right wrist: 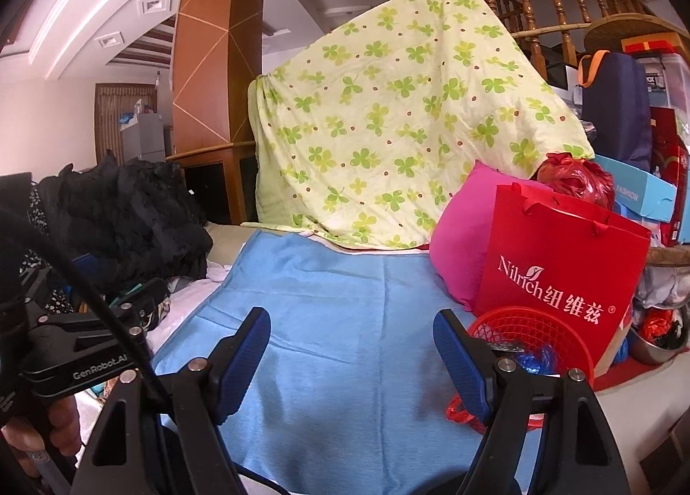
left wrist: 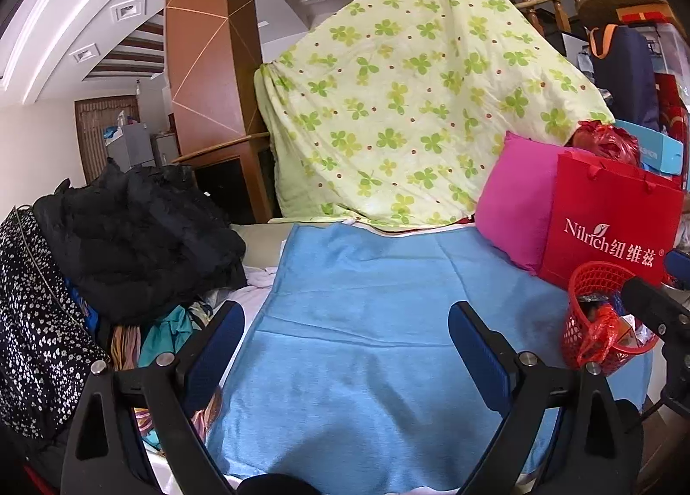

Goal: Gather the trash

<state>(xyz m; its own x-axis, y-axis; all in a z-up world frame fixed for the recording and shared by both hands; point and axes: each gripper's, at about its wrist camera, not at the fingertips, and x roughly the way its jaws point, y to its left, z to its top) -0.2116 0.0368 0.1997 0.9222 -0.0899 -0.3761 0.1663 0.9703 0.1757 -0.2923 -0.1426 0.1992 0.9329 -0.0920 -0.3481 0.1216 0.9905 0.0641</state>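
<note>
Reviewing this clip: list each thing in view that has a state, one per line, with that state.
left gripper: open, nothing between the jaws.
right gripper: open, nothing between the jaws.
red basket: upright, trash inside.
red paper bag: upright, open at the top.
blue cloth: spread flat, bare.

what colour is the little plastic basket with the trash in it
Red, an open mesh basket beside the red Nilrich bag; clearest in the left wrist view.

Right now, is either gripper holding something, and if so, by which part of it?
Nothing is held. The left gripper and the right gripper are both open over the blue cloth, with nothing between their fingers.
</note>
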